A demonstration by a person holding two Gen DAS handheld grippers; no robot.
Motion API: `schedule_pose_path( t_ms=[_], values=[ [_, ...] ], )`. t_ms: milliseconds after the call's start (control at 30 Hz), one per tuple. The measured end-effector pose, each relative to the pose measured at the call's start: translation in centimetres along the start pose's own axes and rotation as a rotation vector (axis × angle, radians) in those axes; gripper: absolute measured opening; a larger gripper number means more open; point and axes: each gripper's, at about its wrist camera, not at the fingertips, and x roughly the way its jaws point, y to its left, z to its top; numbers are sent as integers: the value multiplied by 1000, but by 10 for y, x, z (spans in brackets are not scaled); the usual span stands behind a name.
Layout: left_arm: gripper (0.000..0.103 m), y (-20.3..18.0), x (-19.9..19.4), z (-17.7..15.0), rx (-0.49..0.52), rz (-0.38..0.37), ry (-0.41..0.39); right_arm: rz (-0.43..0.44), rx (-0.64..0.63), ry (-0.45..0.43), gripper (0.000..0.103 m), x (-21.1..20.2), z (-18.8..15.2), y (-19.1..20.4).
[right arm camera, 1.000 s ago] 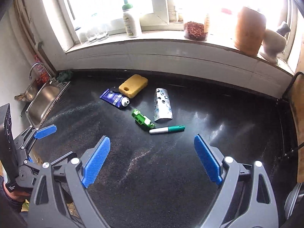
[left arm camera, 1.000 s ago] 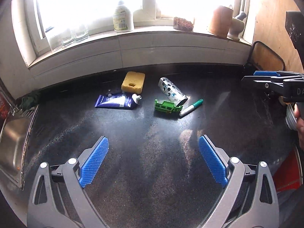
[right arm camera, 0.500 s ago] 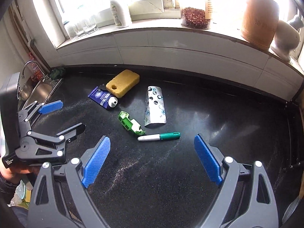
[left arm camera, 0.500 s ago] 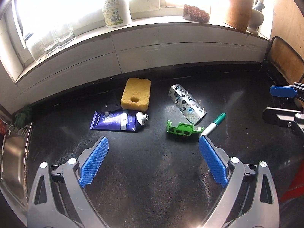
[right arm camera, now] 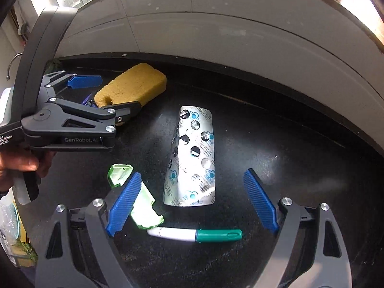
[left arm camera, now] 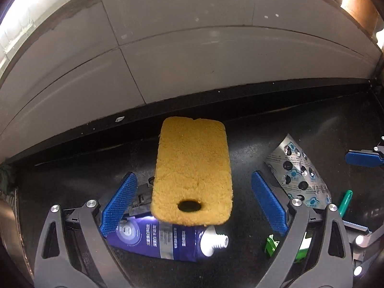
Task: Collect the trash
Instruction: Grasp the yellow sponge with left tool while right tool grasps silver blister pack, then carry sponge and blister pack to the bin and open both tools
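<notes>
left hand-held gripper (left arm camera: 193, 206): jaws wide, holding nothing; far closer to the trash than 0.5 s ago, now low over the counter (left arm camera: 312, 124) with the sponge between its blue pads
left pads (left arm camera: 118, 206): left pad sits over the flat end of the tube, right pad beside the blister pack; no contact that I can see
right hand-held gripper (right arm camera: 192, 204): jaws wide, empty; has also dropped in close, blister pack now between its pads
right pads (right arm camera: 260, 204): left pad overlaps the green plastic piece in view, contact unclear
sponge (left arm camera: 193, 175): yellow, hole at near end, lying flat on counter, near end overlapping the tube; fills mid-frame now, was small and distant before
tube (left arm camera: 168, 238): purple, white screw neck without a cap pointing right, partly under sponge edge; same spot as earlier
blister pack (right arm camera: 193, 158): silver foil, curled, several pockets popped, on counter right of sponge; unmoved
green plastic piece (right arm camera: 134, 196): pale green, left of blister pack, near marker; unmoved
marker (right arm camera: 195, 235): white body, green cap, lying across below blister pack, apart from it; unmoved
tiled wall (left arm camera: 192, 48): grey, behind counter; window and sill items mostly out of frame now
person's hand (right arm camera: 19, 165): on left gripper handle, at left edge of right wrist view
</notes>
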Motion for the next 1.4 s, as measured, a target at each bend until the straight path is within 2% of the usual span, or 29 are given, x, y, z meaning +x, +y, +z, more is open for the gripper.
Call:
schedule_pose_path(
  t_ms=[67, 167, 233, 300, 367, 600, 733, 867, 1033, 1200, 1300, 1400],
  values=[
    [93, 2, 12, 4, -3, -11, 13, -4, -23, 9, 79, 13, 3, 2],
    [92, 6, 22, 6, -7, -28, 11, 2, -34, 40, 66, 30, 5, 2],
    [85, 7, 25, 7, 0, -20, 4, -7, -53, 41, 56, 35, 4, 4],
    [62, 10, 28, 8, -4, -35, 10, -4, -73, 38, 48, 35, 5, 6],
    [61, 13, 26, 9, -15, -39, 6, 8, -66, 36, 43, 34, 5, 6],
    [60, 8, -23, 12, -19, -24, -72, 0, -58, -31, 42, -4, 12, 7],
    [60, 11, -63, 2, -46, -12, -96, -3, -59, -61, 42, -35, 6, 13],
    [60, 9, -109, -25, -77, -7, -115, -3, -51, -91, 43, -70, -14, 22],
    [60, -5, -154, -78, -114, -14, -102, -6, -27, -116, 43, -113, -53, 34],
    [60, -32, -172, -134, -135, -34, -81, -9, -21, -110, 43, -135, -99, 48],
    [60, -45, -182, -161, -127, -29, -76, -14, -22, -103, 43, -140, -113, 52],
    [60, -50, -190, -167, -129, -22, -86, -17, -22, -106, 43, -149, -123, 56]
  ],
)
